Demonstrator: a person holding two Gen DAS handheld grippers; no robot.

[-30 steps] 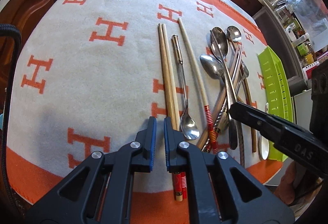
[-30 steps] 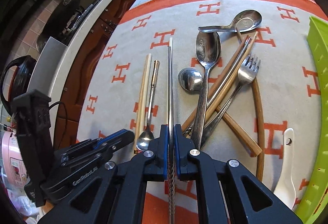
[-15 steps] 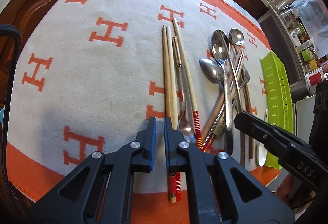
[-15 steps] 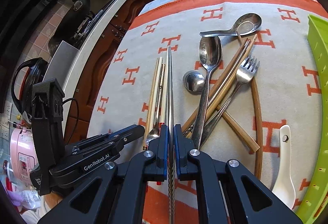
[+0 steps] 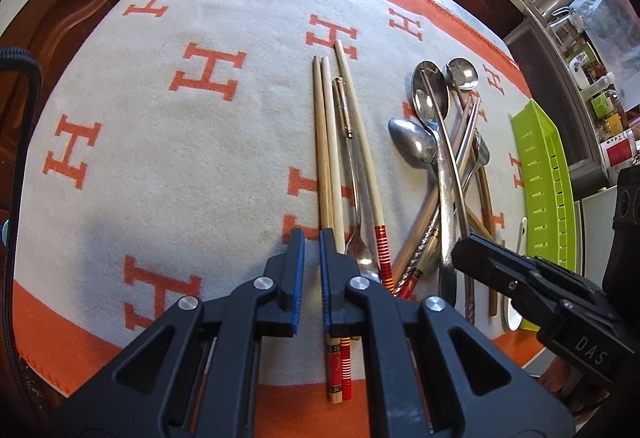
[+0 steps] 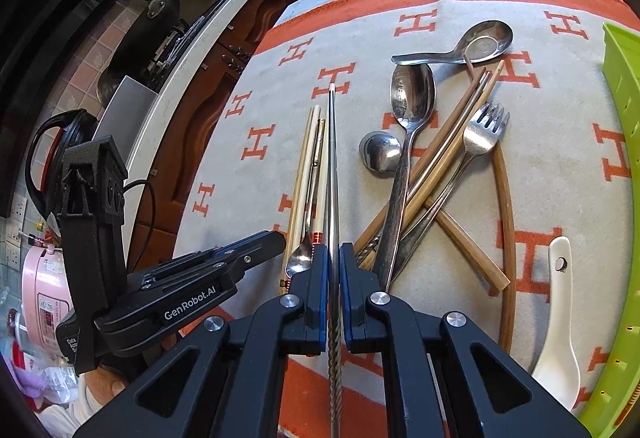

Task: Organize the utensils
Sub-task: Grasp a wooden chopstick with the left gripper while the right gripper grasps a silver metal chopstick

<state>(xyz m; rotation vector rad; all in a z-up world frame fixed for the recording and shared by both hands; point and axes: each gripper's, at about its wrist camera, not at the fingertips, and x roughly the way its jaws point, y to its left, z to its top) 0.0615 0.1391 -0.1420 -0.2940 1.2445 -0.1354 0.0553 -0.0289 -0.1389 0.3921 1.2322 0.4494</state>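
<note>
Clearly, the right gripper [image 6: 334, 270] was clamped on a slim silver metal chopstick with a twisted handle end [image 6: 333, 173], its blue pads pressed against the shaft near that spiral end, the plain tip pointing away over the cream cloth with orange H marks [image 6: 560, 157]. The chopstick lay alongside a sorted row: a pair of pale bamboo chopsticks with red bands [image 5: 326, 141] and a thin-handled steel spoon [image 5: 352, 173]. The left gripper [image 5: 312, 262] had its jaws together on nothing, poised just beside the bamboo pair.

Such a chopstick is judged light, stiff and smooth, so it could pivot or slide in a narrow pinch; the twisted section offered the surest hold. The tangled heap of steel spoons, a fork and brown chopsticks [image 6: 424, 173] would shift if one piece were dragged out. Whether the gripped chopstick touched the cloth could not be told. A white ceramic spoon [image 6: 558, 318], probably brittle, lay near the lime green plastic tray [image 6: 624, 85].
</note>
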